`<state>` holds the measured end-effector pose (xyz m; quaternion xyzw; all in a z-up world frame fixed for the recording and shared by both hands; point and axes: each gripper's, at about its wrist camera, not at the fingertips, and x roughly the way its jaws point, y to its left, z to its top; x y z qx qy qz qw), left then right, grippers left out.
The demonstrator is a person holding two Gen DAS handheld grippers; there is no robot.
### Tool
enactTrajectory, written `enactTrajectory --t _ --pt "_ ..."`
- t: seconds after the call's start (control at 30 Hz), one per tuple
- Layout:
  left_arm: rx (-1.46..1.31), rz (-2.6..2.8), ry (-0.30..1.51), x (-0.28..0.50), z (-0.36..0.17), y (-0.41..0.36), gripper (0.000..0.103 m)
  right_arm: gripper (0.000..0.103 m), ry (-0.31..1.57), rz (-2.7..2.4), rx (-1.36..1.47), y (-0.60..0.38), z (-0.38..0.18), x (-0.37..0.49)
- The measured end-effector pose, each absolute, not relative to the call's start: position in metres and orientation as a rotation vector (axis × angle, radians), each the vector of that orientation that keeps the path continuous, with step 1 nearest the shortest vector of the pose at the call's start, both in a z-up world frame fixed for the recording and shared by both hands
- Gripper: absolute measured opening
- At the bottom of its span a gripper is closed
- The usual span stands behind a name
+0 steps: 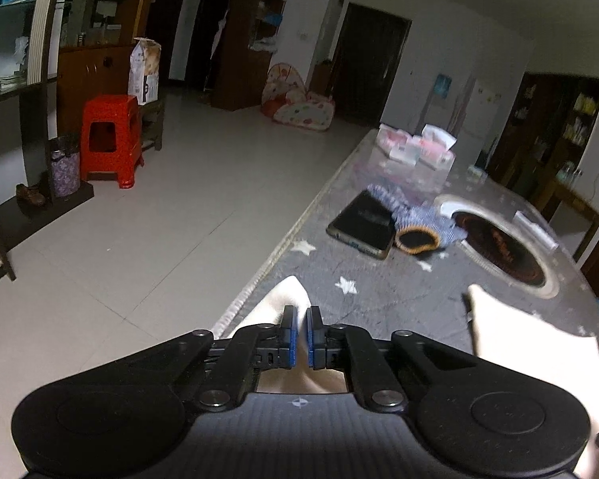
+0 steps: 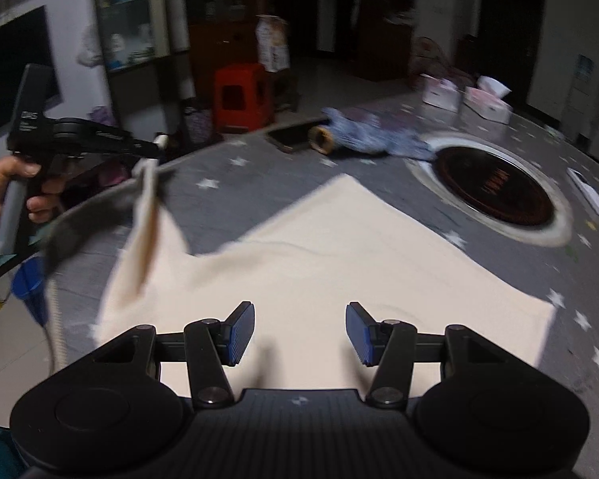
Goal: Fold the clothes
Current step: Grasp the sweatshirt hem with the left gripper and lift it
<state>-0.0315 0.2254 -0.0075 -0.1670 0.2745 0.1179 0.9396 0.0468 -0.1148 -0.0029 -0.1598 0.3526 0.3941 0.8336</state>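
Grey starred counter [image 2: 259, 159]: cream cloth [image 2: 339, 263] spread flat ahead of gaping right tongs [image 2: 300, 333]; left tongs [image 1: 302, 337] pinch its corner, raised for folding.

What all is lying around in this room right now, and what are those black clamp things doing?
cloth: one, cream, spread on the table, one corner lifted
table: one, grey cover with white stars
phone: one, black, on the table
glove: one, blue-white with brown cuff, beside the phone
round plate: one, dark, set into the table
boxes: several, pink-white, far end of the table
stool: one, red, on the floor
left gripper: shut on the cloth corner
right gripper: open above the cloth
hand: holds the left gripper
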Motion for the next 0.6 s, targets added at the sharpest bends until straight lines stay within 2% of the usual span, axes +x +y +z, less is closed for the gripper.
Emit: enactTrajectory --t 0.27,0.6 --pt "-0.359 0.194 0.445 -0.072 0.003 0.247 0.004 0.051 0.742 1.037 -0.377 -0.055 -0.002 0.024" --pt "-0.369 0.224 0.467 -0.091 -0.001 0.271 0.005 0.051 0.779 1.168 -0.433 0.015 -0.029 0.013"
